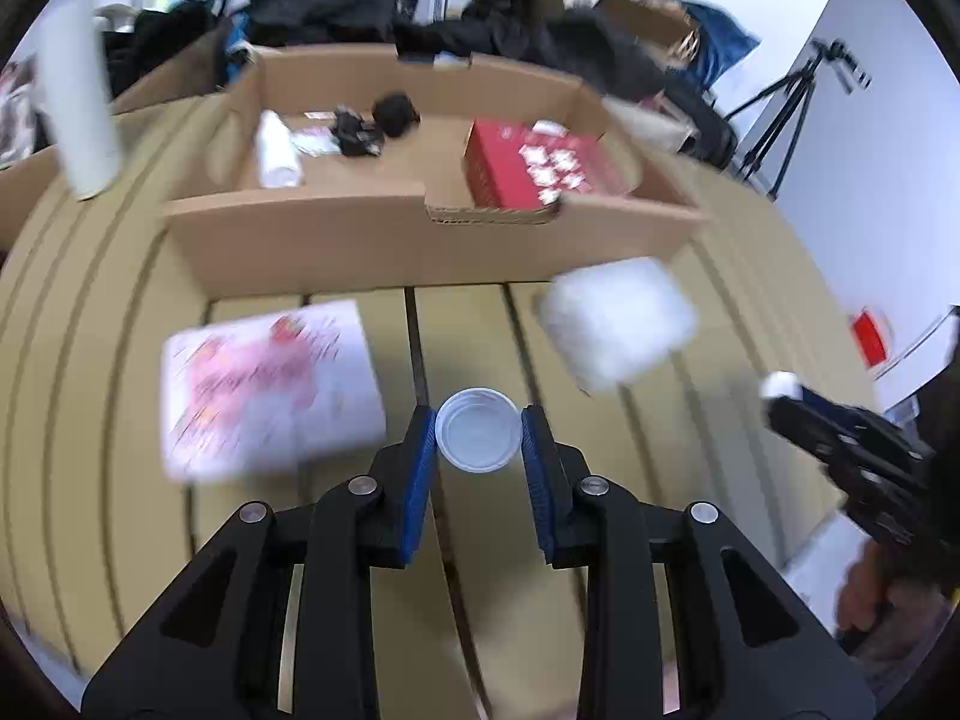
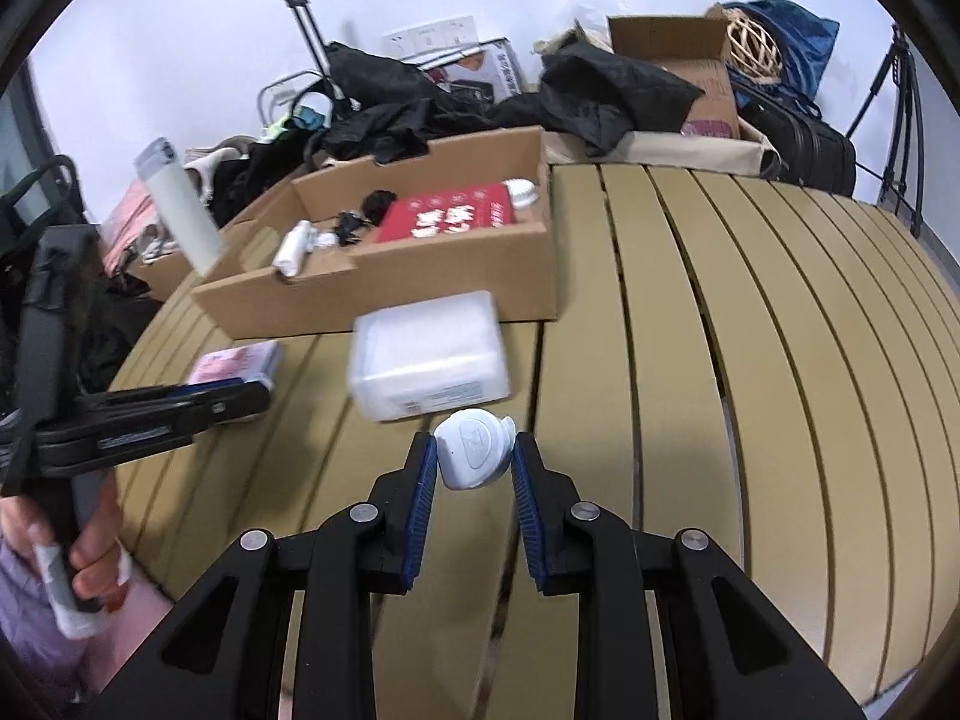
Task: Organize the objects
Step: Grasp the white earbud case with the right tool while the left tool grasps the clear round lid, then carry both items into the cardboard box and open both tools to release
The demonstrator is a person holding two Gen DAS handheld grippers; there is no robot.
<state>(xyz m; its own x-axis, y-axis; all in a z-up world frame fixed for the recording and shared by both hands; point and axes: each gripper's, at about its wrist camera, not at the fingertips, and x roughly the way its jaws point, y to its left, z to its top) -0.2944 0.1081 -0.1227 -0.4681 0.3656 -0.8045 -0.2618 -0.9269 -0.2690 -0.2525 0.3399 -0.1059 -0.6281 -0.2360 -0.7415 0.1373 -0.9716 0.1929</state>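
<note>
In the left wrist view, my left gripper is shut on a small white round cap, held above the tan slatted table. My right gripper is shut on a small white rounded case. An open cardboard box stands just beyond both grippers. Inside it lie a red box, a white bottle and small black items. In front of the box, a pink-printed packet and a clear plastic container lie on the table.
A tall white flask stands left of the box. Black bags, clothes and more cardboard boxes pile up behind the table. A tripod stands at the far right. A hand holds the left gripper's handle.
</note>
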